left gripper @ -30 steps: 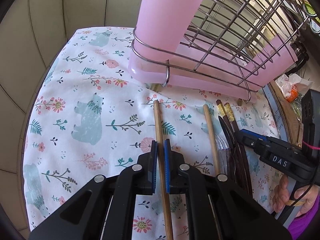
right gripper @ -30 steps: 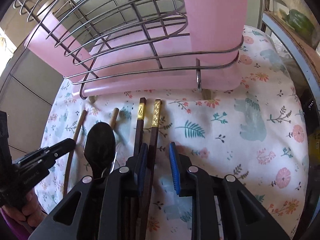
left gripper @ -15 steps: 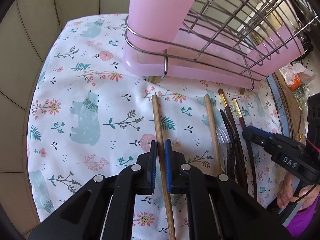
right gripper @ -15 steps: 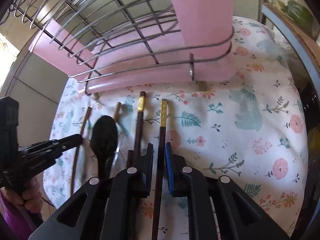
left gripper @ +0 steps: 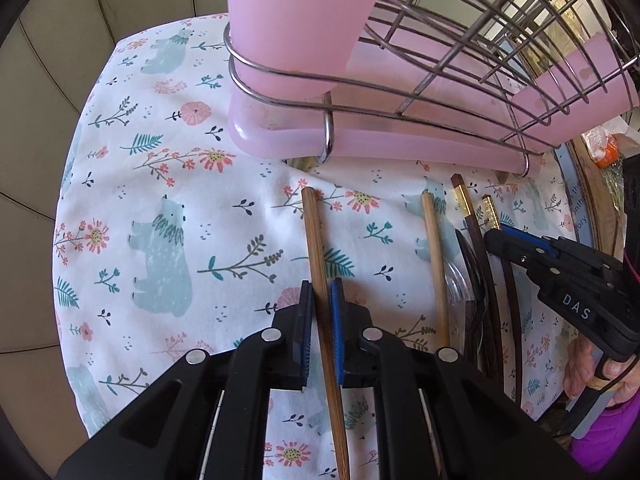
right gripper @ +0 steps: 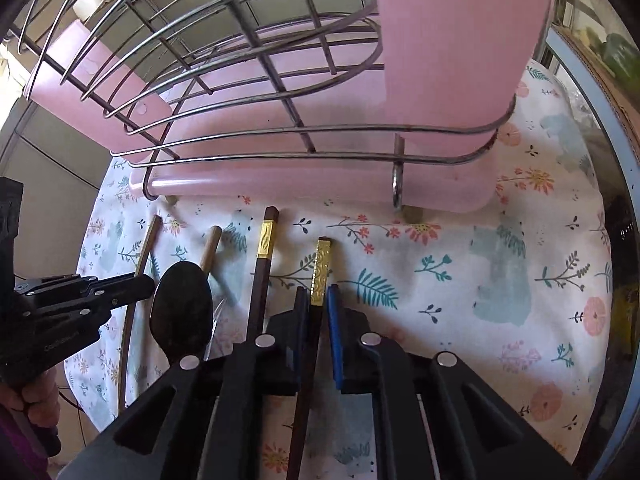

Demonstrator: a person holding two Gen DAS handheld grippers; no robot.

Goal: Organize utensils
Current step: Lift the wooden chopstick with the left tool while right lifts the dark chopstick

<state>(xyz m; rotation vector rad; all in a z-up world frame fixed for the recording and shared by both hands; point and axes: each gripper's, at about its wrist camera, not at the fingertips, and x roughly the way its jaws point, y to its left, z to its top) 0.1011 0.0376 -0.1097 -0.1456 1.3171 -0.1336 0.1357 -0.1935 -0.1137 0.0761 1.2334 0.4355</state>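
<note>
wire rack (left gripper: 460, 36) top cut off, dark chopstick (right gripper: 304, 380) lower end hidden

White "DAS" label on right gripper (left gripper: 496, 240) body

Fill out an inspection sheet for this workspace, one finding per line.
Surface: floral tablecloth, wrinkled near the rack.
Job's things: bamboo chopstick, second bamboo chopstick, gold-tipped dark chopstick, its mate, dark spoon, all lying flat.
Clutter: wire rack with pink tray.
Grippers: left gripper straddles the bamboo chopstick; right gripper closing around the gold-tipped dark chopstick.
Cables: thin cable by the hand.
Surroundings: tiled wall.
</note>
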